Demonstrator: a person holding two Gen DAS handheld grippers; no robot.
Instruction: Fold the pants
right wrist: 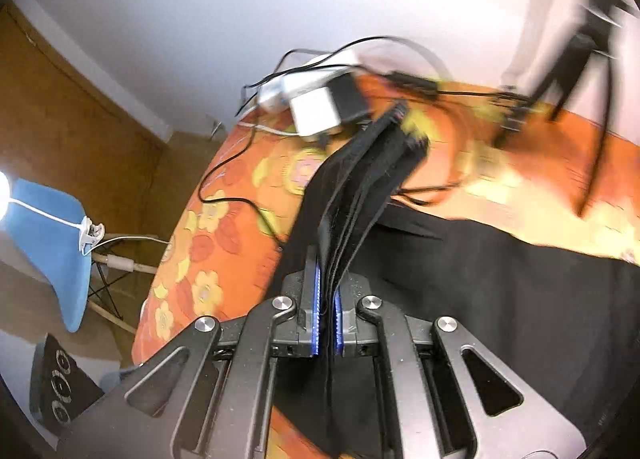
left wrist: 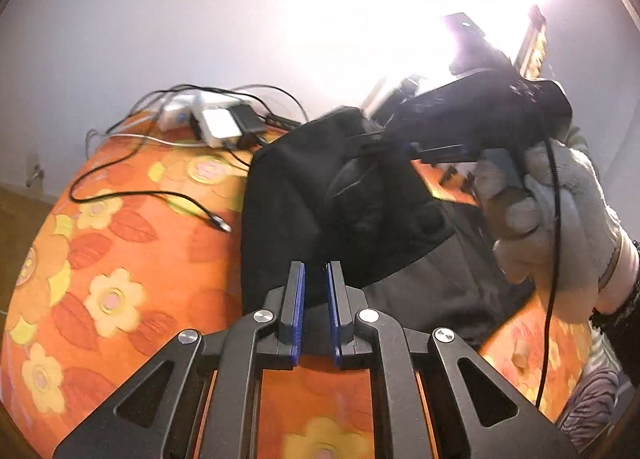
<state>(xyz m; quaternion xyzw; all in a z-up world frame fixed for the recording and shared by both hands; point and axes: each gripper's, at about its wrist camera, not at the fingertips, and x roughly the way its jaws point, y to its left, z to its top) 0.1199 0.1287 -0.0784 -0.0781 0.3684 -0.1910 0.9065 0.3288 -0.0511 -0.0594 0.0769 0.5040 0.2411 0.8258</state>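
Left gripper (left wrist: 316,271): blue-padded fingers stand slightly apart, holding nothing, just short of the near edge of the black pants (left wrist: 320,199), which lie ahead on the orange floral cover (left wrist: 120,259); chargers and cables (left wrist: 216,123) sit beyond, to its left. Right gripper (right wrist: 326,279), seen ahead and right of the left one in a gloved hand (left wrist: 560,219): fingers clamped together on a stacked fold of the pants (right wrist: 360,187), lifted off the cover (right wrist: 224,219), the remaining fabric spread to its right.

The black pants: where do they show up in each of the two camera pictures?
Left wrist view: the black pants fill the middle, just beyond the fingers.
Right wrist view: the pants spread across the lower right, a bunched strip clamped between the fingers.
Shared landmark: the white charger on the orange flowered cover.
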